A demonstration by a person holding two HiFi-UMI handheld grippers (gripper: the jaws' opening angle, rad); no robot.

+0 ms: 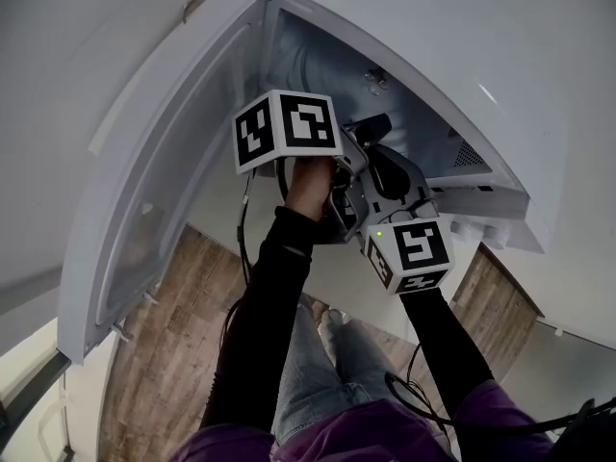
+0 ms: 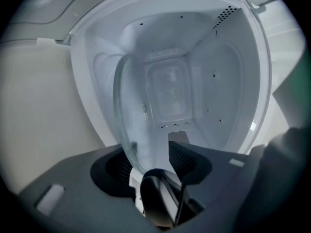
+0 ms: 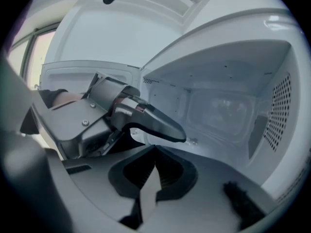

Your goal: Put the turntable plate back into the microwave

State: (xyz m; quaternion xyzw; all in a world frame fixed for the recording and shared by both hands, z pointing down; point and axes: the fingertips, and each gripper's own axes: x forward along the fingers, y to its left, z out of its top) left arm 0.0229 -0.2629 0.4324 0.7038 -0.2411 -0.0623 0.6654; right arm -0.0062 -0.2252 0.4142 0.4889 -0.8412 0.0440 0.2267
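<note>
The clear glass turntable plate (image 2: 127,110) stands on edge inside the white microwave cavity (image 2: 214,96). Its lower rim sits between the ribbed pads of my left gripper (image 2: 149,155), which is shut on it. In the head view both grippers reach into the oven mouth: the left gripper (image 1: 371,131) higher, the right gripper (image 1: 390,171) just below and right of it. In the right gripper view the right gripper (image 3: 154,152) is shut with nothing between its jaws. The left gripper (image 3: 146,123) lies close to its left. The plate does not show clearly there.
The microwave door (image 1: 164,191) hangs wide open at the left. The cavity's back wall (image 3: 223,110) and vented side wall (image 3: 277,110) lie ahead. A wood floor (image 1: 164,354) and the person's legs are below. Cables trail from both arms.
</note>
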